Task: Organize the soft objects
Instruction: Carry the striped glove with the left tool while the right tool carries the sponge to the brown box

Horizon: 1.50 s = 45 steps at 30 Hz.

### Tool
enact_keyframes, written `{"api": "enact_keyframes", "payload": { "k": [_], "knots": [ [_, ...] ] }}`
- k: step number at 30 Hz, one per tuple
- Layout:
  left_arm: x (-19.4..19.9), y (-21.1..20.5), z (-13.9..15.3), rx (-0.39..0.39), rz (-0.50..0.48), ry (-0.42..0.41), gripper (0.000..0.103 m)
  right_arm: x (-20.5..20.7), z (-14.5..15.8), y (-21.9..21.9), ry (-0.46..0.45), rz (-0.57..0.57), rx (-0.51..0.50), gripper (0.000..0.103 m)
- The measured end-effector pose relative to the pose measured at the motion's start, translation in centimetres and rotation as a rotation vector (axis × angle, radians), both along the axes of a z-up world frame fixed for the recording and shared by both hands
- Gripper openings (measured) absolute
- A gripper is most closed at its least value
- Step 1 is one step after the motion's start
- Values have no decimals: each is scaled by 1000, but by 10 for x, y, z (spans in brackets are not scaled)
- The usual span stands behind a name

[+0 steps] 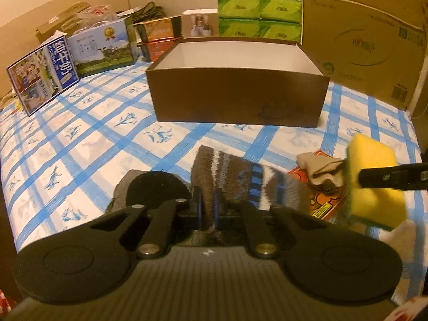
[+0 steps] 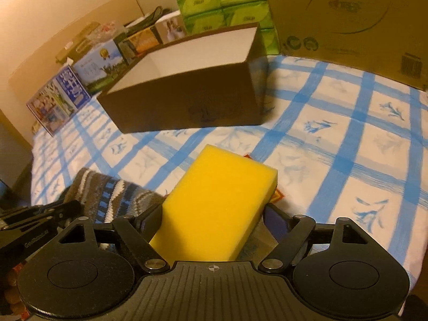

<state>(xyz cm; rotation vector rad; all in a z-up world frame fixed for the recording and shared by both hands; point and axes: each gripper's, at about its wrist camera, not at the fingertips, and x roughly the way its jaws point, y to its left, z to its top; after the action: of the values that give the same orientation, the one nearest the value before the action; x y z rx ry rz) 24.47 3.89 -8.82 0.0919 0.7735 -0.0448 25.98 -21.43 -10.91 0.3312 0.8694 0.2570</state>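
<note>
A brown sock with white and blue stripes (image 1: 227, 174) hangs between the fingers of my left gripper (image 1: 207, 203), which is shut on it just above the blue checked cloth. To its right, the right gripper's black finger (image 1: 388, 179) presses a yellow sponge (image 1: 374, 165). In the right wrist view my right gripper (image 2: 212, 220) is shut on that sponge (image 2: 219, 200), pads against both its long sides. The striped sock (image 2: 112, 195) shows at lower left there. An open brown box (image 1: 235, 99) with a white inside stands ahead, and nothing shows inside it.
A large cardboard carton (image 1: 361, 40) stands at the back right, green tissue packs (image 1: 258, 16) behind the box, milk cartons (image 1: 42, 72) at the back left. A beige cloth (image 1: 318, 171) lies on an orange packet (image 1: 321, 200). A dark grey cloth (image 1: 149, 187) lies under my left gripper.
</note>
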Motion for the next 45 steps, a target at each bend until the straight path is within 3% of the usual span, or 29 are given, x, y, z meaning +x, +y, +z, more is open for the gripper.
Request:
{"api": "enact_keyframes", "payload": {
  "k": [8, 10, 13, 14, 17, 20, 22, 27, 34, 41, 45],
  "knots": [
    [-20, -6, 12, -38, -15, -11, 8, -22, 15, -39, -72, 70, 154, 81],
    [-24, -7, 16, -50, -18, -16, 8, -24, 21, -40, -81, 80, 93, 81],
    [-30, -9, 20, -66, -25, -24, 8, -20, 20, -22, -5, 177, -176, 81],
    [-31, -10, 22, -71, -29, -26, 8, -20, 18, -19, 29, 200, -207, 81],
    [-36, -12, 24, -79, -35, -29, 8, -19, 11, -20, 136, 249, -158, 81],
    [-41, -14, 23, -84, -40, -22, 8, -21, -9, -11, 231, 251, -276, 81],
    [-45, -15, 23, -90, -45, -18, 8, -27, -16, -15, 246, 251, -282, 81],
    [-54, -12, 27, -110, -39, -19, 8, -50, 24, -39, 12, 241, -36, 81],
    [-61, -8, 44, -120, -18, -62, 8, -55, 84, -57, -203, 225, 37, 81],
    [-64, -5, 60, -126, -22, -103, 8, -52, 87, -57, -131, 192, -54, 81],
    [-62, -1, 71, -135, -25, -126, 8, -47, 93, -65, -138, 186, -72, 81]
  ]
}}
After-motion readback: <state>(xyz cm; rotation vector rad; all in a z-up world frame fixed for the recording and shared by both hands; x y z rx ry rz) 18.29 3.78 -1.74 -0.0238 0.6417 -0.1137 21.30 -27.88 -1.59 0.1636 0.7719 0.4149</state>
